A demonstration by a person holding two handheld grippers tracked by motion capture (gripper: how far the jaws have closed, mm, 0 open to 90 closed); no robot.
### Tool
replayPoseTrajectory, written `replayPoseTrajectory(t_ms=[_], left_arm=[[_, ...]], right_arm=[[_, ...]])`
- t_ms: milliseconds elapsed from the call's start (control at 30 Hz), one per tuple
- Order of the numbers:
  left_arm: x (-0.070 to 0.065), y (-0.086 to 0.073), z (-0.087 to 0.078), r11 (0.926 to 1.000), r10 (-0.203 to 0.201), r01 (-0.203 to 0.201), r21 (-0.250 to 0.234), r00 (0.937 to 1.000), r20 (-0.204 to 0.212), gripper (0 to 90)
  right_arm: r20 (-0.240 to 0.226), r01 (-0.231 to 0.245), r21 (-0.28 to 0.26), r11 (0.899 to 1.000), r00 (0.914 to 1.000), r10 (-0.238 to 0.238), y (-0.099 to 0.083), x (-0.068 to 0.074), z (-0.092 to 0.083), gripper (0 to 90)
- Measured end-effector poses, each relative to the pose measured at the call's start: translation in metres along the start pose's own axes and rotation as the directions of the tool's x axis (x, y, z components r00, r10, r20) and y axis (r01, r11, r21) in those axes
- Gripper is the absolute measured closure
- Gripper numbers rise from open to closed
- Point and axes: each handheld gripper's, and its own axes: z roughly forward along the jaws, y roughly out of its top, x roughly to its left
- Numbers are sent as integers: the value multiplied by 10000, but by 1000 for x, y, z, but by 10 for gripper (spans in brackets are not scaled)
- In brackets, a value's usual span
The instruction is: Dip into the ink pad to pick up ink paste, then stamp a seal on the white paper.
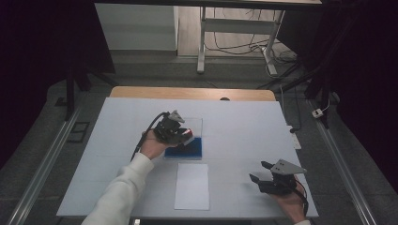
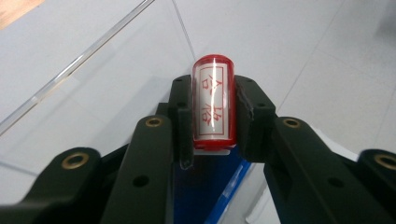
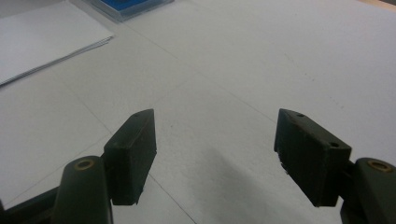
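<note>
Biggest thing here is the white table (image 1: 244, 126), and near its front edge lies a blank sheet of paper (image 1: 192, 185), nothing stamped on it as far as the high view shows. Just behind that sits a blue ink pad (image 1: 193, 149) in a clear case with the lid flipped open behind it. Over by the right edge the right gripper (image 1: 259, 171) rests on the table, jaws spread wide with nothing in them. The left gripper (image 2: 212, 109) is clenched on a little red stamp (image 2: 213, 103) with red characters on its label, held just above the ink pad. So the pickup looks done and maybe the inking too, hard to say. Stamping the paper is what's left.
</note>
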Motion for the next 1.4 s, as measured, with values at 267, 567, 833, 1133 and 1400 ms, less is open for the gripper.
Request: replayPoseTrajectory(t_ms=[267, 567, 833, 1133, 1400], left_arm=[[-7, -6, -15, 9996, -6, 12, -277, 9998, 221, 702], [-16, -17, -32, 9987, 56, -40, -513, 9995, 319, 701], [-19, -28, -41, 9974, -135, 164, -708, 9991, 412, 701], [-21, -34, -48, 9959, -194, 246, -873, 9980, 598, 701], [-31, -42, -54, 9964, -3, 64, -848, 9974, 715, 700]], right_arm=[[124, -10, 6, 10000, 9999, 10, -2, -1, -3, 292], [125, 119, -31, 9999, 9999, -118, -1, 1, -4, 293], [148, 165, 26, 9999, 9998, -166, -1, 3, -4, 293], [206, 179, 80, 9998, 9996, -181, -2, 3, -4, 293], [103, 168, -11, 9999, 9998, -167, -1, 4, -5, 293]])
